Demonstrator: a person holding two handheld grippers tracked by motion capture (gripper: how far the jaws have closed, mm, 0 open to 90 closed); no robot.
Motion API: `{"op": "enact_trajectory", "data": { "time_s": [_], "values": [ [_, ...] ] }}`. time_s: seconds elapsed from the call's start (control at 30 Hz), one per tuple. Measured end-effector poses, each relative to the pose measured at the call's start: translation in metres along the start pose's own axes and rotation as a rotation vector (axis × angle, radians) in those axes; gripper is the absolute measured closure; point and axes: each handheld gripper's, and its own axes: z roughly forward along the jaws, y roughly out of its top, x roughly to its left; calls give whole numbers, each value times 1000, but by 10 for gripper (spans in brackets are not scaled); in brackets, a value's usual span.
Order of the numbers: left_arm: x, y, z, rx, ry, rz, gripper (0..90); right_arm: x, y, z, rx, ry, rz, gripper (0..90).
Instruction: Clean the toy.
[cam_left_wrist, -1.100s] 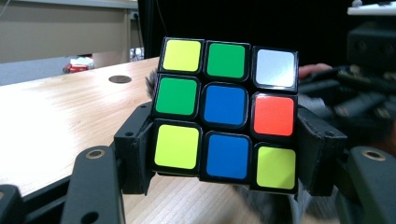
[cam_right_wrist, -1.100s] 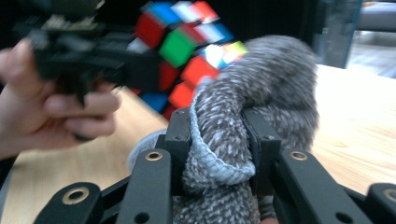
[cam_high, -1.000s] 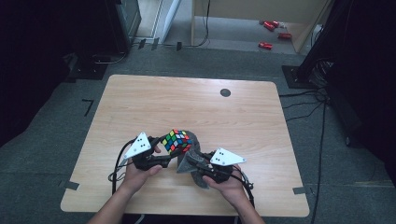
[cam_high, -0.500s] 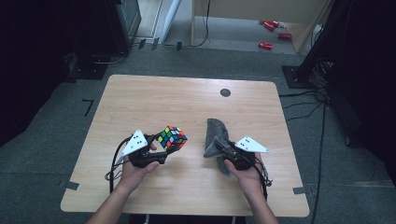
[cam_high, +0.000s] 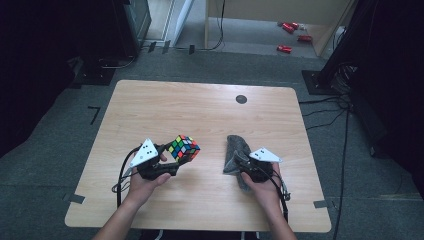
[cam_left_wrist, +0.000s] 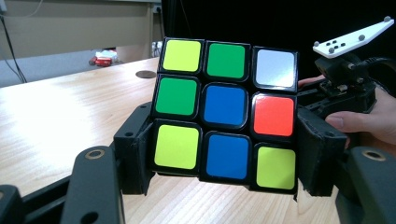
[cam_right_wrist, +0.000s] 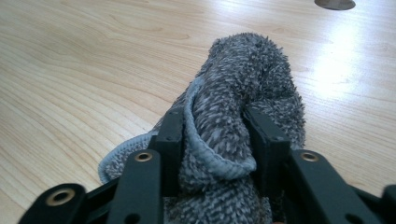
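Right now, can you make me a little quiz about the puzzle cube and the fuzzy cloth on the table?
1. True or false: the left gripper clamps the puzzle cube.
2. What does the right gripper have between its jaws? A) grey cloth B) red can C) cable
3. In the left gripper view, what colour is the centre square of the cube face you see?

Key
1. True.
2. A; the jaws have just been opening, cloth between them.
3. Blue.
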Motion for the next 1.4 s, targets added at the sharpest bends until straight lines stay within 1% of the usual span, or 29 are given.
{"op": "enact_trajectory", "data": {
  "time_s": [0.03,0.07,0.13,0.17,0.2,0.23,0.3,0.33,0.37,0.4,0.43,0.47,0.57,0.63,0.77,0.83,0.87,0.9,0.97,1.03,1.17,1.27,1.33,1.4],
  "values": [
    [0,0,-1,-2,0,1,348,0,0,0,-4,1,-2,555],
    [0,1,-1,-3,0,1,348,1,1,-1,-22,7,-9,502],
    [0,2,-1,-5,1,-2,348,3,5,-3,-48,2,-18,382],
    [0,2,-1,-4,0,-3,348,4,7,-4,-58,1,-26,362],
    [-1,2,0,-2,0,-3,348,5,10,-7,-89,2,-39,338],
    [-1,2,0,4,3,-1,348,7,11,-9,-114,8,-45,332],
    [-1,1,2,12,2,-5,348,10,15,-14,-163,34,-59,317],
    [-1,1,3,17,1,-10,348,12,16,-16,-190,58,-69,317],
    [-1,0,3,19,0,-11,348,17,18,-19,-219,98,-92,318],
    [-1,0,4,23,-5,-16,348,18,19,-19,-229,110,-101,317],
    [-2,0,5,26,-8,-20,348,24,20,-20,-251,142,-125,314],
    [-2,0,6,29,-13,-23,348,29,20,-20,-268,162,-146,313],
    [-6,0,7,32,-26,-23,348,45,22,-20,-305,225,-208,302],
    [-8,1,8,35,-35,-31,348,57,21,-19,-321,256,-247,290],
    [-8,1,12,50,-39,-47,348,75,20,-17,-344,280,-302,250],
    [-9,1,14,63,-37,-62,348,82,18,-14,-363,281,-337,242],
    [-9,1,15,69,-39,-65,348,83,18,-14,-370,281,-345,242],
    [-9,1,16,72,-43,-73,348,85,17,-12,-381,273,-356,242],
    [-10,1,17,80,-52,-79,347,88,14,-9,-401,242,-387,242],
    [-12,1,18,88,-60,-92,347,90,12,-7,-395,234,-404,232],
    [-14,1,21,109,-68,-99,346,96,9,-2,-392,217,-461,220],
    [-15,0,24,127,-78,-110,346,99,7,1,-398,196,-502,216],
    [-17,-1,25,133,-88,-111,346,100,6,3,-401,186,-530,217],
    [-19,0,26,141,-98,-109,346,100,5,4,-400,176,-545,229]
  ]
}}
